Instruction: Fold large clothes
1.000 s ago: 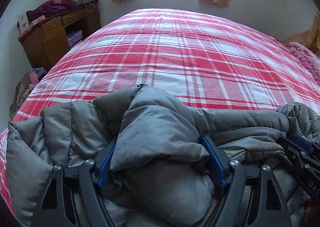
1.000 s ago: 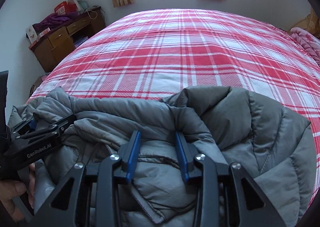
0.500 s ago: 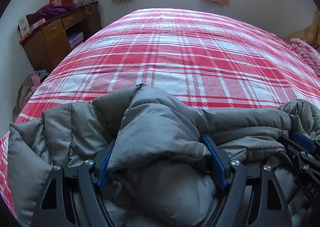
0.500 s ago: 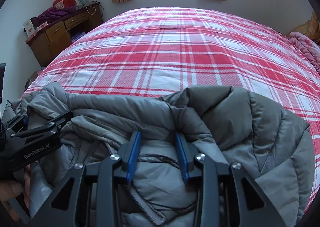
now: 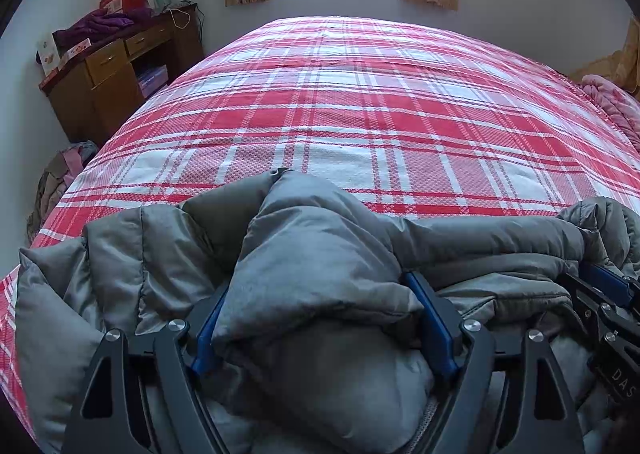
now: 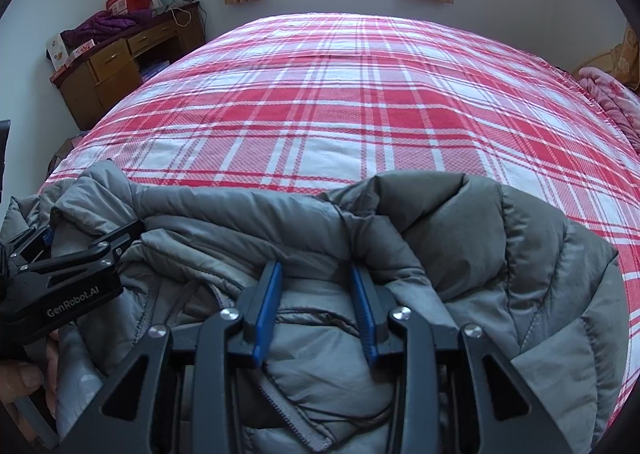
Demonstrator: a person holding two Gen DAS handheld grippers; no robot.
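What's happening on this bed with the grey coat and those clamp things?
A person is folding a grey puffer jacket on a bed with a red plaid cover, using a handheld gripper in each hand. The left gripper has a thick fold of the jacket bunched between its blue fingers. The right gripper sits near the zipper with jacket fabric between its fingers too. The jacket lies rumpled at the near edge of the bed, not yet neatly folded.
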